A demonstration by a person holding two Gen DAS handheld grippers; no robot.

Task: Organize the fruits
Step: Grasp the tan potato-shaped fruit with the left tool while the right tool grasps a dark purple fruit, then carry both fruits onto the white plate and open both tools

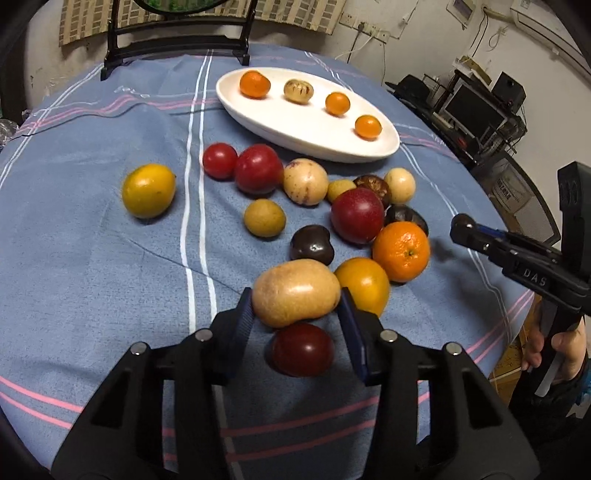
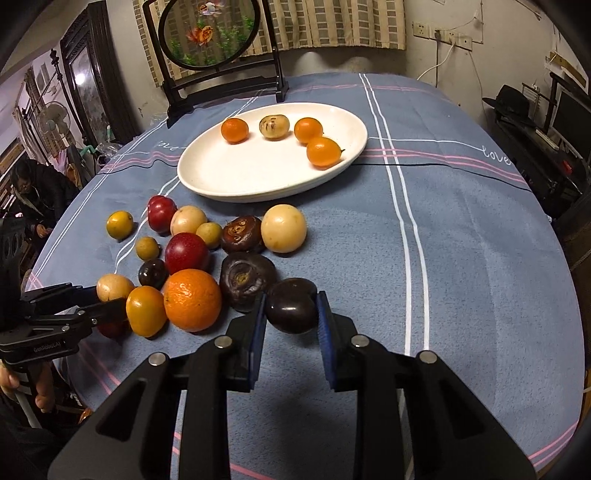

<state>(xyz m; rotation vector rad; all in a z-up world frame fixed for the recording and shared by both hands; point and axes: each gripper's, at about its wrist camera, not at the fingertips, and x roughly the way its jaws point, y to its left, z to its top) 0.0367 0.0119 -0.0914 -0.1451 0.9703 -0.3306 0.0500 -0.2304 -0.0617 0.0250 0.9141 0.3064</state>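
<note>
My left gripper (image 1: 295, 299) is shut on a tan oval fruit (image 1: 295, 292) at the near edge of the fruit pile; it also shows in the right wrist view (image 2: 114, 288). A dark red plum (image 1: 303, 349) lies under it. My right gripper (image 2: 291, 310) is shut on a dark purple fruit (image 2: 291, 304) low over the cloth. A white oval plate (image 1: 314, 129) at the back holds three small oranges and a speckled pale fruit; it also shows in the right wrist view (image 2: 229, 173). Loose fruits lie between, among them a big orange (image 2: 192, 299).
The round table has a blue striped cloth (image 2: 461, 258). A black-framed round screen (image 2: 208, 33) stands behind the plate. A yellow fruit (image 1: 147, 190) lies apart at the left. The table edge drops off at the right, beside shelves and a monitor (image 1: 472, 110).
</note>
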